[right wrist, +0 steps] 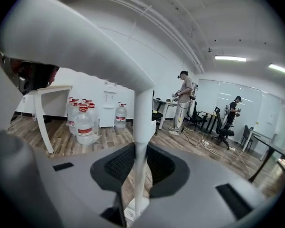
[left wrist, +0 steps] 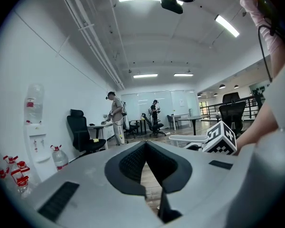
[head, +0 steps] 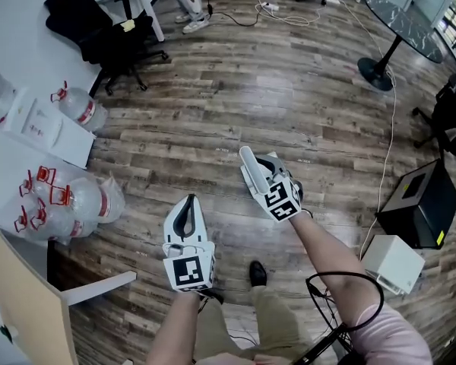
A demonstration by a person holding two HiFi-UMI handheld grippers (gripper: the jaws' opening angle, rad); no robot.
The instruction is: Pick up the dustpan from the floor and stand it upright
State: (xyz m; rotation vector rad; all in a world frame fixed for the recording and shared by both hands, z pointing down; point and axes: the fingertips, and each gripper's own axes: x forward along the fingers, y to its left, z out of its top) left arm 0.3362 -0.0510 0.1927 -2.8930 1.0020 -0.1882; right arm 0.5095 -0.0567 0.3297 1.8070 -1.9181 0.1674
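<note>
A white dustpan (right wrist: 76,37) fills the top of the right gripper view, lifted off the floor. Its thin white handle (right wrist: 142,122) runs down between the jaws of my right gripper (right wrist: 137,148), which is shut on it. From the head view the dustpan (head: 249,169) shows as a narrow white piece at the front of the right gripper (head: 267,175), above the wooden floor. My left gripper (head: 188,207) hangs to its left with jaws shut and nothing between them (left wrist: 145,145). The left gripper view catches the right gripper's marker cube (left wrist: 222,137).
Water bottles (head: 68,200) stand at the left beside a white desk (head: 30,303). A black office chair (head: 99,25) is at the back left, a round black table (head: 403,21) at the back right. A black box (head: 422,204) and a white box (head: 395,263) sit to the right.
</note>
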